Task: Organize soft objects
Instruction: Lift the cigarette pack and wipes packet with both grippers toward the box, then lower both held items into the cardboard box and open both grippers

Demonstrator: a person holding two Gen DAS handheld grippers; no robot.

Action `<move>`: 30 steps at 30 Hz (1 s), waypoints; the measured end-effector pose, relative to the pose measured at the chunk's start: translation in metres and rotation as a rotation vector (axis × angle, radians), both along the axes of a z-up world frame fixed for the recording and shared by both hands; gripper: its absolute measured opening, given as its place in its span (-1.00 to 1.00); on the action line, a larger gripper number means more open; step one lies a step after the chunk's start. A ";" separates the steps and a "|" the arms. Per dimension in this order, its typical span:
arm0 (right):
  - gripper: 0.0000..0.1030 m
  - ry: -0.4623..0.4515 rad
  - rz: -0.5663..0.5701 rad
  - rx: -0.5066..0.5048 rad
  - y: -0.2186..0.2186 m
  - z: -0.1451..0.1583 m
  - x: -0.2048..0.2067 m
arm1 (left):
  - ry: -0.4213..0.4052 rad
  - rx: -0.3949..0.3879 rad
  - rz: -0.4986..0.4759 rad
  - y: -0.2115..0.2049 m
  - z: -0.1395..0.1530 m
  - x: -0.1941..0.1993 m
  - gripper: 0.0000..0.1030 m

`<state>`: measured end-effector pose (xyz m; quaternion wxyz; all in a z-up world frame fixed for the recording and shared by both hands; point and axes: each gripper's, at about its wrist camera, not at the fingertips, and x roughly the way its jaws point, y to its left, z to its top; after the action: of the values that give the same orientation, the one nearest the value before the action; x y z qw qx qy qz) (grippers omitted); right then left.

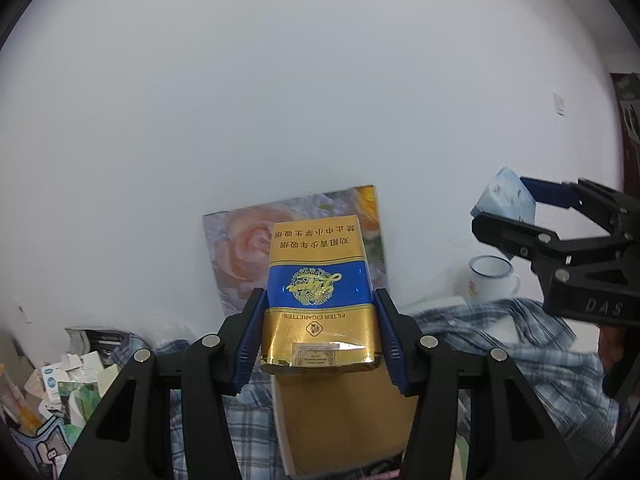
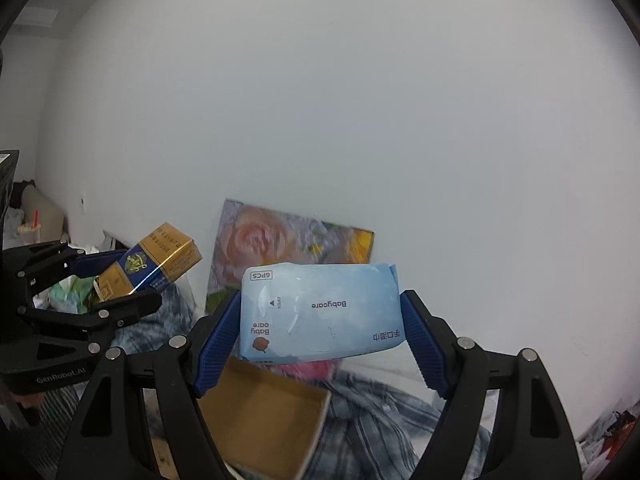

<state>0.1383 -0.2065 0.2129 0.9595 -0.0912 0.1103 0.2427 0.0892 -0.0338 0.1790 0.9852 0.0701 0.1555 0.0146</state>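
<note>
My left gripper (image 1: 320, 312) clamped the gold-and-blue cigarette pack (image 1: 318, 294) and my right gripper (image 2: 320, 320) clamped the blue wipes packet (image 2: 320, 310), both held aloft over the open cardboard box (image 2: 260, 416) and plaid shirt (image 2: 380, 428).

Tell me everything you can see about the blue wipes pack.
The wipes pack is a soft, pale blue plastic pouch, slightly crinkled, printed "Babycare" and "6PCS" with a small round reddish logo. Its print reads upside down in the right wrist view. It is held in the air, lying crosswise, clamped at both short ends by the right gripper, above an open cardboard box and plaid cloth.
</note>
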 end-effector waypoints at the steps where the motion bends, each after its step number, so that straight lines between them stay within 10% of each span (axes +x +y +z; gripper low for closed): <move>1: 0.50 0.007 0.006 0.007 0.004 0.001 0.004 | 0.004 -0.005 0.009 0.003 0.002 0.005 0.07; 30: 0.50 0.342 0.099 -0.042 0.072 -0.130 0.088 | 0.285 -0.057 0.105 0.032 -0.111 0.076 0.07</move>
<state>0.2264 -0.1348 0.0833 0.9116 -0.0740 0.2722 0.2991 0.1648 -0.0021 0.0684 0.9527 0.0351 0.2973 0.0516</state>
